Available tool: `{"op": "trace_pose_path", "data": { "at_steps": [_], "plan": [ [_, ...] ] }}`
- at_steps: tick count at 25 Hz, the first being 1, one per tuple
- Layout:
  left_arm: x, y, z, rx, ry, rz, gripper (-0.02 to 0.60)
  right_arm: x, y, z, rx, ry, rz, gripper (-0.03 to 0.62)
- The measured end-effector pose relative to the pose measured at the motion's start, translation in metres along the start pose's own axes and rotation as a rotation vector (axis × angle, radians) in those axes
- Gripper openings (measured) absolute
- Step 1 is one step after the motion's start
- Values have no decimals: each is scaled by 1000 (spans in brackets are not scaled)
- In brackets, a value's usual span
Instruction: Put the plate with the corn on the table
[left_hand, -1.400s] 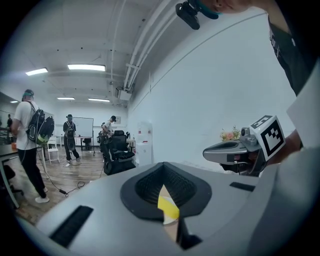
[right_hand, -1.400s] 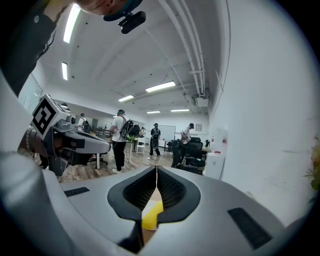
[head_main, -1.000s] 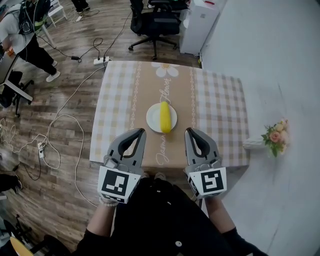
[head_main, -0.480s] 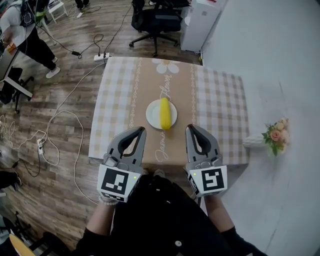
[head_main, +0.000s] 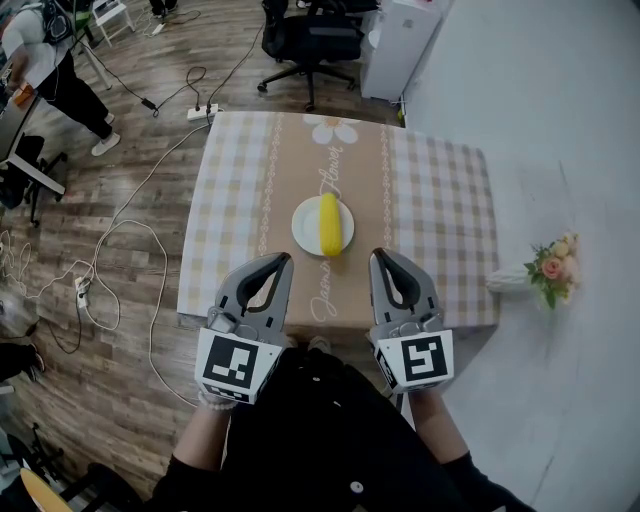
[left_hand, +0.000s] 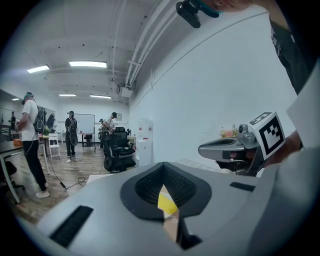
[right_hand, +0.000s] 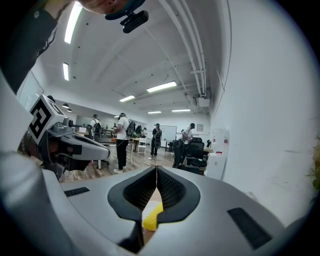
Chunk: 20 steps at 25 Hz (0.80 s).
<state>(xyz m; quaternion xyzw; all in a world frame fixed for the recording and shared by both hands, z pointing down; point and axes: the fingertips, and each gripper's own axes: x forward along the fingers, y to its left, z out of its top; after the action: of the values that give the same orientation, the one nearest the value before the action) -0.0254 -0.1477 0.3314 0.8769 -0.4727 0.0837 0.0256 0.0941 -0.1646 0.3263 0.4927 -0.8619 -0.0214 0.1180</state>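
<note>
Left gripper (head_main: 283, 262) and right gripper (head_main: 376, 257) are held side by side close to the person's body. Both are clenched tip to tip with nothing between the jaws. Each gripper view confirms it: the left gripper (left_hand: 163, 167) and right gripper (right_hand: 156, 170) show their pads meeting, and only a sliver of yellow corn (left_hand: 166, 202) (right_hand: 151, 215) is visible through the loop behind the tips.

The white plate (head_main: 303, 230) lies ahead of the tips, in line with the gap between the two grippers and apart from both. It is flat on the checked tablecloth of the table (head_main: 440, 230). It holds one thing, a single corn cob (head_main: 329, 228), lying lengthwise pointing away from the grippers. The near end of the cob pokes over the rim on the gripper side.

Judged from this, the placing looks done or not under way, since the plate is already on the table and neither tool touches it. If it needs shifting:
- open one gripper first;
- come in low at the bare rim left of the cob, not at the overhanging end;
- pinch the rim only;
- keep the plate level — the cob is round and would likely roll off at a tilt.

A small bunch of flowers (head_main: 552, 268) lies off to the right of the right gripper, well apart from the plate.
</note>
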Motion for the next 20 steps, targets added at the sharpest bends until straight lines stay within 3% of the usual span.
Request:
{"op": "trace_pose_path", "data": {
  "at_steps": [20],
  "plan": [
    [0,3,-2,-20,9,14,14,2,5,-4,-10,12,17,41]
  ]
}}
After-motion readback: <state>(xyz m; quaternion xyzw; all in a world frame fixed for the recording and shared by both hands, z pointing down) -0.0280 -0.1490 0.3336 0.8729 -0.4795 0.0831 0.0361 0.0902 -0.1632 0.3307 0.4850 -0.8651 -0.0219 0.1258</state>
